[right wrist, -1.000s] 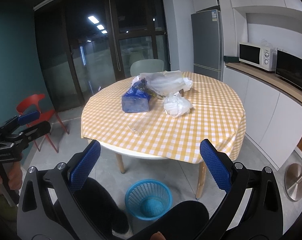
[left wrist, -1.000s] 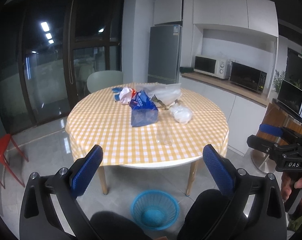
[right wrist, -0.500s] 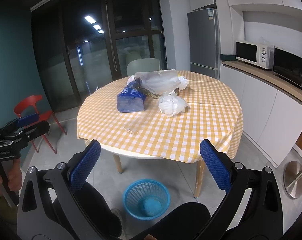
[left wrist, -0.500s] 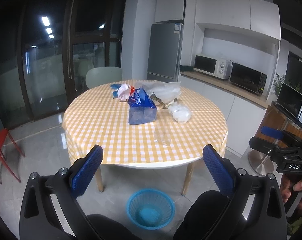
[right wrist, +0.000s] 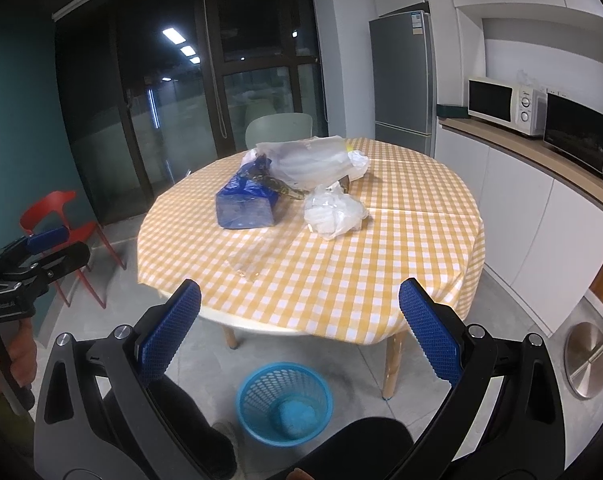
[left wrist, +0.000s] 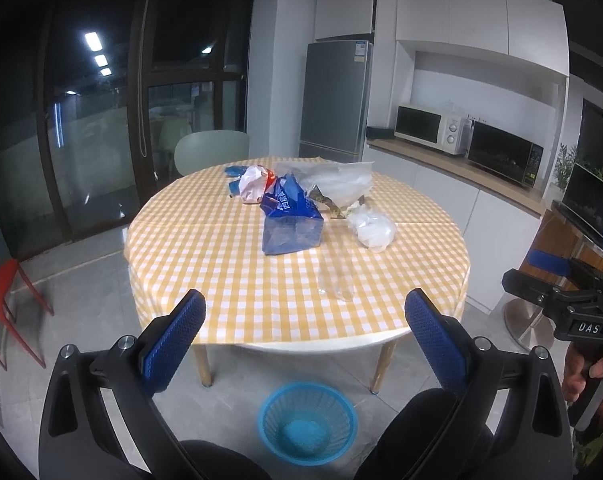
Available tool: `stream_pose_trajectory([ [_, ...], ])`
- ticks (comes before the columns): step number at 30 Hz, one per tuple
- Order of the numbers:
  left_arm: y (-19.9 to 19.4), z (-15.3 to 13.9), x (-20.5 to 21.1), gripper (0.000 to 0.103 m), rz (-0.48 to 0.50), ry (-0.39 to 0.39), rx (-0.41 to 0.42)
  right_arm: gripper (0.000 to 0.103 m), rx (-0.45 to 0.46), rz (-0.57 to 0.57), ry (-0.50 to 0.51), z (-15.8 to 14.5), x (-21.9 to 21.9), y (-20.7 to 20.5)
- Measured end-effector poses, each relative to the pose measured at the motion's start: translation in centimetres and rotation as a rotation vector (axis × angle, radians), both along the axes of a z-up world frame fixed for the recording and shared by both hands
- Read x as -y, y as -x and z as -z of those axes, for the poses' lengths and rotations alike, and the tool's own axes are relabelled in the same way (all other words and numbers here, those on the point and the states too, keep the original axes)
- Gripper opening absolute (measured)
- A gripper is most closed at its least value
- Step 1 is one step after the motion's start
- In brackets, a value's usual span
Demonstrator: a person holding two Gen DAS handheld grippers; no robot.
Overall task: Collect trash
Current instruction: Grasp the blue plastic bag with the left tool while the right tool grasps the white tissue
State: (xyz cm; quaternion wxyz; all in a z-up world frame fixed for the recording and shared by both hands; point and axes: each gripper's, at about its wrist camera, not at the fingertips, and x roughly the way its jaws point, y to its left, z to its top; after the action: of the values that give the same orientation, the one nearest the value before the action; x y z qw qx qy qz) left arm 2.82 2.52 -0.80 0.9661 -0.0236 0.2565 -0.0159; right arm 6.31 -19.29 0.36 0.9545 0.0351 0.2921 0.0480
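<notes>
The trash sits bunched toward the far middle of the round, yellow-checked tabletop (left wrist: 229, 264), well apart from both grippers. Going left to right in the left wrist view: a crumpled white-and-red wrapper (left wrist: 252, 182) lies farthest back on the left, a scrap of blue beside it. Next comes the blue plastic bag (left wrist: 291, 222), standing up and puffed. It looks light and crinkly, probably slippery, so the gathered top ridge seems the best place to pinch rather than the flat side. Behind it and to the right, a large translucent white bag (left wrist: 335, 182) lies slumped on its side with something dark under its near edge; what that is cannot be told. Then the small knotted white bag (left wrist: 372, 230), soft and lumpy — any bunched fold should hold. Nearest the front edge lies a clear film wrapper (left wrist: 335, 284), almost invisible, flat on the cloth; I judge it the hardest to lift, needing a scrape at one edge.

Under the table on the floor stands a blue mesh basket (left wrist: 308, 424) — it already holds a blue crumpled lump at the bottom and has plenty of room.

The left gripper (left wrist: 303, 344) is spread wide and holds nothing. The right gripper (right wrist: 299, 338) is likewise spread wide with nothing between its pads.
</notes>
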Motion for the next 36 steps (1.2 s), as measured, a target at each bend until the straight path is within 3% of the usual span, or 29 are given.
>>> stream_pose_trajectory([
  [8,-4.2,0.1,-1.0,0.097,-0.028,-0.018,-0.012,0.095,0.019,-0.006,0.019,-0.9,1.5,-4.8],
  [19,-11.0,0.7,-2.3,0.097,-0.035,0.026,-0.074,0.095,-0.001,-0.056,0.055,-0.8,3.4,-13.1],
  [36,-20.4,3.6,-2.8,0.096,-0.002,-0.086,-0.162,0.094,-0.068,-0.157,0.096,0.8,5.5,-27.5],
])
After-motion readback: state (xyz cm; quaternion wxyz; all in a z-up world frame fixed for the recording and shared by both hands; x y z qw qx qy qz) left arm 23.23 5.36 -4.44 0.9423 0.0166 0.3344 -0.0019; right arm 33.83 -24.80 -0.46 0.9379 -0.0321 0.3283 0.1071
